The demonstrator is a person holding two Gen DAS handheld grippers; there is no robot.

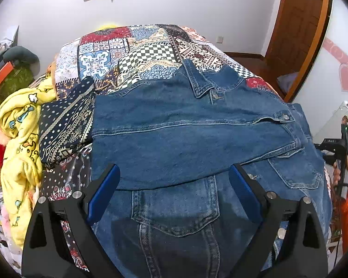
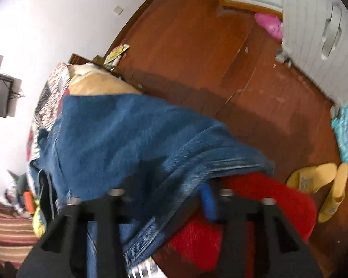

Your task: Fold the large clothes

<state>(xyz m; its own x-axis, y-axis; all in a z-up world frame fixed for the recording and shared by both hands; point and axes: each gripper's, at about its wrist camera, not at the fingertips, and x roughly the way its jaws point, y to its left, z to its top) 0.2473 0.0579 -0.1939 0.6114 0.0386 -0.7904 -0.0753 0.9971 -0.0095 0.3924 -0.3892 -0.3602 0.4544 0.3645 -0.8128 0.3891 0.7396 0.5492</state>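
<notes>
A blue denim jacket [image 1: 185, 139] lies spread on a bed with a patchwork cover [image 1: 132, 53], one sleeve folded across its front. My left gripper [image 1: 174, 176] hovers open above the jacket's lower front, empty. In the blurred right wrist view the same denim jacket [image 2: 118, 134] drapes over the bed's edge, and cloth lies between the fingers of my right gripper [image 2: 164, 197]. One blue pad [image 2: 207, 200] shows; the other finger is under the cloth. The right gripper and hand also show at the right of the left wrist view [image 1: 341, 153].
Yellow printed clothing [image 1: 20, 139] and a dark patterned cloth [image 1: 65, 127] lie on the bed's left side. A red rug [image 2: 255, 203] and yellow slippers [image 2: 320, 185] lie on the wooden floor [image 2: 208, 58] beside the bed. A white wardrobe [image 2: 317, 27] stands at the right.
</notes>
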